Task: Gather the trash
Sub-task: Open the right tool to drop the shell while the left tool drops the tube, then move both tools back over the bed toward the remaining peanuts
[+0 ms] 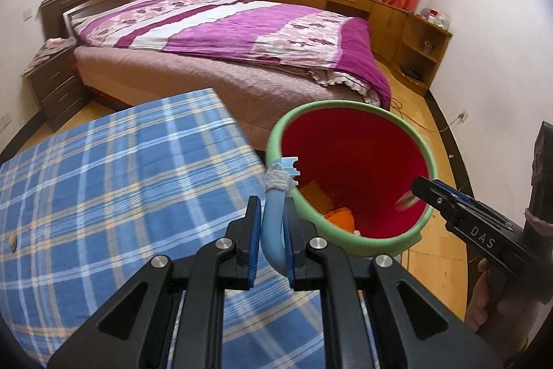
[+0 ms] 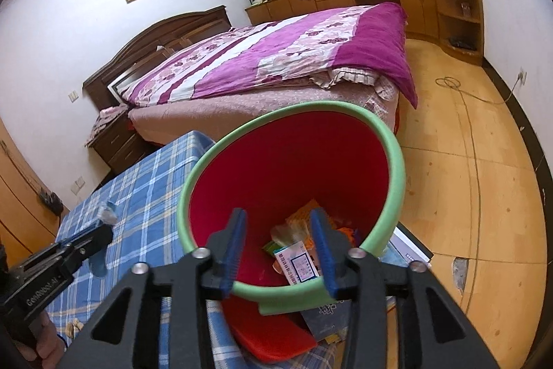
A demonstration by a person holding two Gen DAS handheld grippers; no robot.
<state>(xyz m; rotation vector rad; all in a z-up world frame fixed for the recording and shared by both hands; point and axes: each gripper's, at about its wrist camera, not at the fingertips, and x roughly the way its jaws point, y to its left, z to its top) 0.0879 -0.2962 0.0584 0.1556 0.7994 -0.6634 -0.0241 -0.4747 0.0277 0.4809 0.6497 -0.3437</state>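
1. Bedroom floor of yellow wood (image 2: 484,161) lies beyond a blue plaid-covered table (image 1: 103,196).
2. Red plastic bucket with a green rim (image 1: 352,161) stands at the table's edge, its base hidden.
3. Left tongs (image 1: 271,230) pinch the bucket's blue handle (image 1: 271,223).
4. Right tongs (image 2: 280,251) are spread above the bucket mouth, nothing between them.
5. Cartons and wrappers (image 2: 297,261) lie inside, partly blocked by the tongs; one blurred scrap (image 1: 405,200) is unclear.

Both wrist cameras look forward and down along their own gripper fingers, close over the bin (image 1: 349,175), the left from beside its rim above the plaid counter (image 1: 103,178), the right almost straight into its mouth; both share the bin, counter, bed (image 2: 262,64), curtains and each other's gripper
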